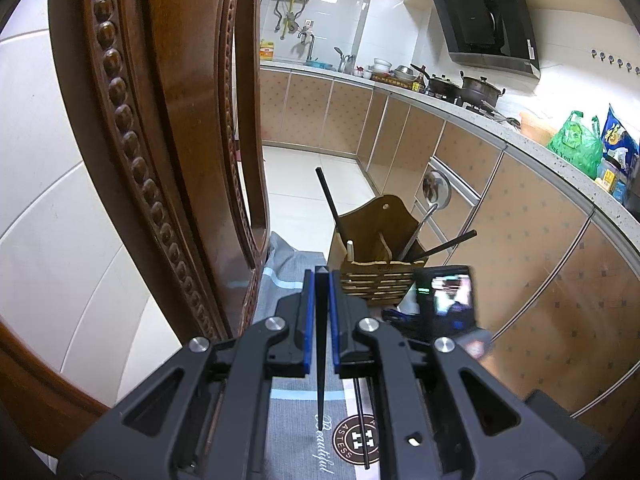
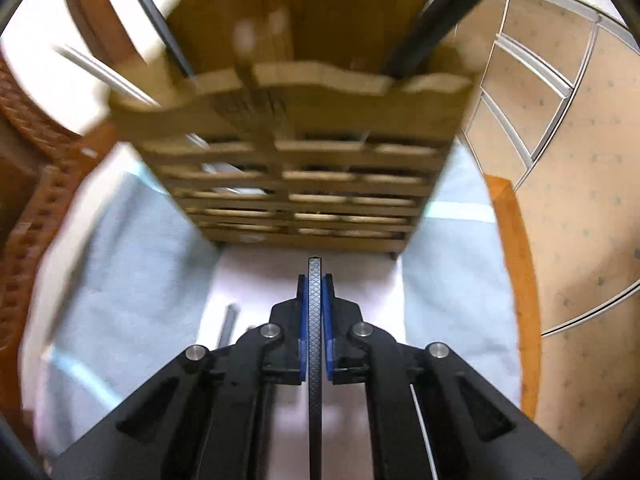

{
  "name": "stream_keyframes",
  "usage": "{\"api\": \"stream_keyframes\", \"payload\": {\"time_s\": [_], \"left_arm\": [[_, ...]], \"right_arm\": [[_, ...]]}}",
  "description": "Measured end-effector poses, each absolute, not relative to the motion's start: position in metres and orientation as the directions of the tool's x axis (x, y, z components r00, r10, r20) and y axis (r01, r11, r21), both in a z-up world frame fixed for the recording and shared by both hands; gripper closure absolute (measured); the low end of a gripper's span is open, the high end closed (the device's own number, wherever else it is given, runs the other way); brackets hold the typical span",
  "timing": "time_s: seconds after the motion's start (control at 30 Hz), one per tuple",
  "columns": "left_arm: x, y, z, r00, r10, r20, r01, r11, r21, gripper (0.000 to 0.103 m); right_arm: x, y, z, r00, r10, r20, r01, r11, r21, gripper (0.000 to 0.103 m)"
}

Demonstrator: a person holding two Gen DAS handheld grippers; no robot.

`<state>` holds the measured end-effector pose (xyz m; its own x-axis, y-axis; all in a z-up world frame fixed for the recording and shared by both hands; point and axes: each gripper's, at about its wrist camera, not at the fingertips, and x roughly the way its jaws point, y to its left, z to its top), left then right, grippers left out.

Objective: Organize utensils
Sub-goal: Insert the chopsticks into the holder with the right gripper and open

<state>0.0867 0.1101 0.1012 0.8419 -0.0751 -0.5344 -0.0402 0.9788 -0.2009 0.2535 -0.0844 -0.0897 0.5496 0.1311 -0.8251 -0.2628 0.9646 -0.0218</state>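
1. The left gripper [image 1: 320, 280] has its blue-padded fingers [image 1: 308, 320] pinched on a black chopstick [image 1: 321, 344]. The stick's square end stands at the fingertips and its thin tip points back toward the camera.
2. Below that gripper lies a grey table mat [image 1: 296, 420] with pale blue stripes, script lettering and a round brown logo. A second thin black stick [image 1: 361, 420] lies on the mat just right of the held one.
3. The right gripper [image 2: 315, 280] has its fingers [image 2: 303, 320] clamped on a black utensil handle with a diamond-textured edge [image 2: 315, 360]. What kind of utensil it is cannot be told. It hangs over a white sheet [image 2: 260, 276] lying on the mat [image 2: 120, 260].
4. Just beyond both grippers stands the wooden slatted utensil holder [image 1: 378, 284], resting on the mat. From the right wrist its front slats [image 2: 304, 184] fill the upper view, somewhat blurred.
5. In the holder stand a steel ladle [image 1: 434, 190], two black chopsticks leaning outward, one left [image 1: 329, 196] and one right [image 1: 448, 246], and a pale handle [image 1: 350, 250].
6. Beside the holder's right side a black device with a lit screen [image 1: 448, 292] shows in the left wrist view.
7. A carved wooden chair back [image 1: 160, 120] rises on the left.
8. Farther off runs a kitchen counter [image 1: 500, 132] with pots [image 1: 478, 88] and a green bag [image 1: 576, 140], under a black range hood [image 1: 486, 20].
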Motion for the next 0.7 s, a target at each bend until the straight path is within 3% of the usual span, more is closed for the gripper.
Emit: {"api": "stream_keyframes", "payload": {"time_s": [0.3, 0.7], "left_arm": [[0.083, 0.109, 0.102, 0.847, -0.084, -0.524, -0.034, 0.977, -0.211, 0.096], [0.082, 0.110, 0.101, 0.847, -0.089, -0.524, -0.031, 0.976, -0.216, 0.096]], "right_arm": [[0.150, -0.126, 0.028, 0.703, 0.294, -0.647, -0.336, 0.940, 0.061, 0.096], [0.102, -0.109, 0.105, 0.778, 0.365, -0.511, -0.394, 0.918, 0.056, 0.096]]}}
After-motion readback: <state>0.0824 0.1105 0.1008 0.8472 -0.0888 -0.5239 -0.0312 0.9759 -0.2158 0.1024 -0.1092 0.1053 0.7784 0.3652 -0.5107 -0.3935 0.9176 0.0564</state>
